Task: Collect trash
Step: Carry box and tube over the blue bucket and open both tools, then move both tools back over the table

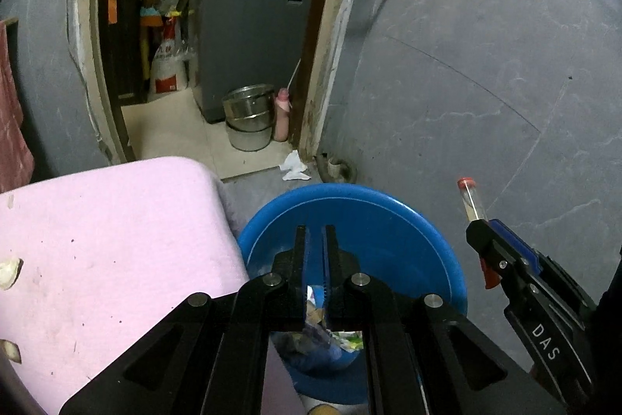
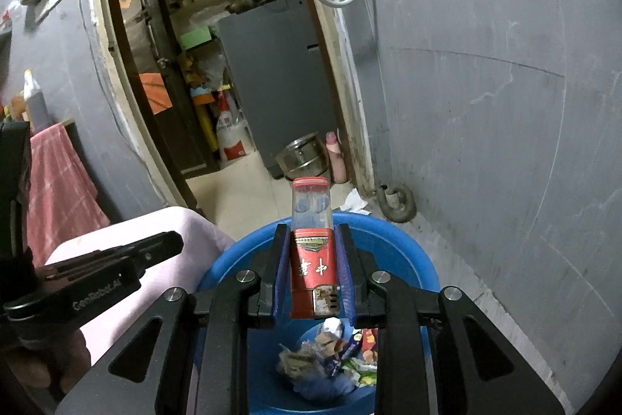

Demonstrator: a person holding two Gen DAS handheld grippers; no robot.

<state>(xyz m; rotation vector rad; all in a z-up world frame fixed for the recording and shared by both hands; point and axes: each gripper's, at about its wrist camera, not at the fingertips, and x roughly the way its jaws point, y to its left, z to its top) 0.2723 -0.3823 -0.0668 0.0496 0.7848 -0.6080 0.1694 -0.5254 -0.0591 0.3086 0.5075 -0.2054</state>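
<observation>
A blue plastic bin (image 1: pixel 388 216) (image 2: pixel 412 259) sits on the floor with wrappers and scraps (image 2: pixel 330 356) at its bottom. My right gripper (image 2: pixel 311 232) is shut on a red cigarette pack with a clear torn top (image 2: pixel 311 259), held upright over the bin. The pack and right gripper (image 1: pixel 476 224) also show at the right of the left wrist view. My left gripper (image 1: pixel 315 232) hovers over the bin with its jaws nearly together and nothing between the tips. It shows at the left of the right wrist view (image 2: pixel 171 244).
A pink-topped surface (image 1: pixel 109 244) stands left of the bin, with small scraps at its left edge (image 1: pixel 9 273). A crumpled white tissue (image 1: pixel 293 166) lies on the floor by the doorway. Steel pots (image 1: pixel 248 119) and a pink bottle (image 1: pixel 282 115) stand beyond. A grey wall is on the right.
</observation>
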